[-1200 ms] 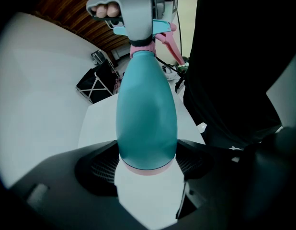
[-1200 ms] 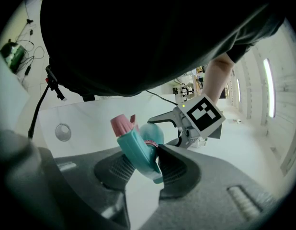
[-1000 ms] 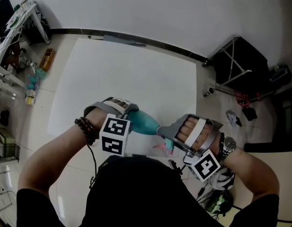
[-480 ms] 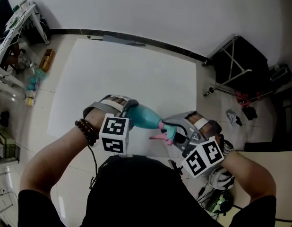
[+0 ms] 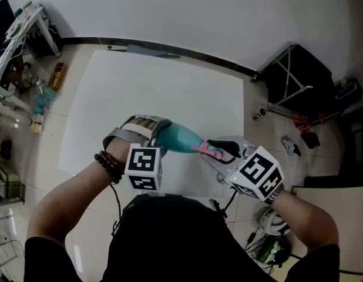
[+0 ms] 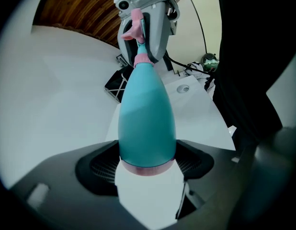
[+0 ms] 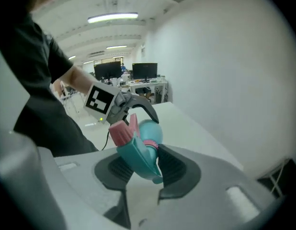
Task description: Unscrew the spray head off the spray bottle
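Right now I hold the spray bottle (image 5: pixel 180 138) up in the air over the big white sheet (image 5: pixel 170 81) on the floor, and it lies on its side between my two tools. The left gripper (image 6: pixel 148 166) has its jaws spread wide and squeezes the fat bottom end of the bottle, where a pink ring runs round it. The blue-green body gets thin toward the far end, and from the left gripper view I look straight along it to the neck. The right gripper (image 7: pixel 141 169) has its jaws about half way shut, and the dark pads (image 7: pixel 174 169) press on the spray head (image 7: pixel 133 150) from both sides. The head is blue-green with a pink tip and a pink trigger (image 5: pixel 206 151), and it sits on the bottle's neck by a small pink collar. I cannot tell if the head is loose or tight. In the head view the bottle's bottom points to the left and the head points to the right. Each gripper has a black and white marker cube (image 5: pixel 142 167) near my wrist, and there is a bead bracelet (image 5: pixel 108 164) on my left arm. A black folding stand (image 5: pixel 305 75) sits on the floor, well away to the right of the sheet
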